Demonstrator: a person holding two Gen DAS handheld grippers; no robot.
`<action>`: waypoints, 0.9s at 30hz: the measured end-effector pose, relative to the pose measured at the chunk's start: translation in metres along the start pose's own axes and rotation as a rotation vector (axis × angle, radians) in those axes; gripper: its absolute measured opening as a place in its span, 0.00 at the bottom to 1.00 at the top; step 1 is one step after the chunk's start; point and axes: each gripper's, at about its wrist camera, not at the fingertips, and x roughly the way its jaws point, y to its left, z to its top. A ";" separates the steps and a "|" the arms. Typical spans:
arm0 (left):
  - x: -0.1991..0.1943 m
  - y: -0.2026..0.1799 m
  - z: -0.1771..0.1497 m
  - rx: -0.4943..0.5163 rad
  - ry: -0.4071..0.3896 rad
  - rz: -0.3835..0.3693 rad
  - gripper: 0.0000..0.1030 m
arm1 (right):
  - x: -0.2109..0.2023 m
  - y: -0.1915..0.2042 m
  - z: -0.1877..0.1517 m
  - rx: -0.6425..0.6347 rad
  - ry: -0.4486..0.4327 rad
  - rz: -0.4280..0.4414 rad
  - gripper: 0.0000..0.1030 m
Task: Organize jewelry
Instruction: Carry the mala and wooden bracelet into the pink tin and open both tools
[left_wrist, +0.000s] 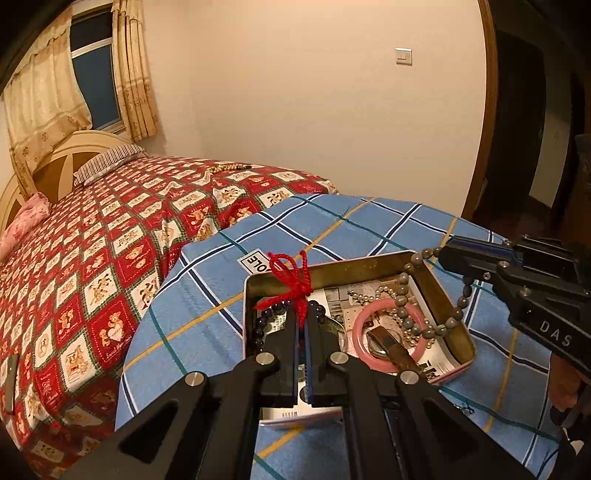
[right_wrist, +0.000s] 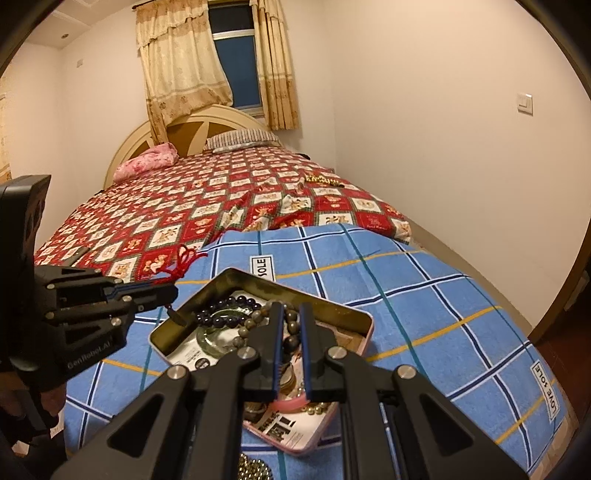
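The left hand-held gripper (left_wrist: 302, 314) is squeezed shut on a red string (left_wrist: 291, 280). The right hand-held gripper (right_wrist: 290, 317) is closed on a string of gray beads (left_wrist: 436, 328). Both are over the open tin box (left_wrist: 369, 260) on the blue blanket (left_wrist: 332, 221) on the bed (left_wrist: 110, 240).

Blue checked towel (left_wrist: 332, 229) spreads across the near end of the bed | red teddy-bear quilt (left_wrist: 110, 236) runs to the far headboard (right_wrist: 192, 125) | striped pillow (right_wrist: 240, 142) and pink bundle (right_wrist: 147, 160) sit up there | cream curtains (right_wrist: 177, 62) frame a dark window (right_wrist: 236, 66) | light switch (left_wrist: 403, 56) on right wall
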 end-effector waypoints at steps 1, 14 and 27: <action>0.002 0.000 0.000 -0.002 0.002 0.000 0.01 | 0.002 0.000 -0.001 -0.002 0.003 -0.002 0.10; 0.024 -0.004 -0.002 0.023 0.038 0.004 0.01 | 0.022 -0.003 -0.007 -0.008 0.042 -0.017 0.10; 0.044 0.000 -0.013 0.009 0.089 0.016 0.01 | 0.040 -0.007 -0.011 -0.018 0.090 -0.049 0.10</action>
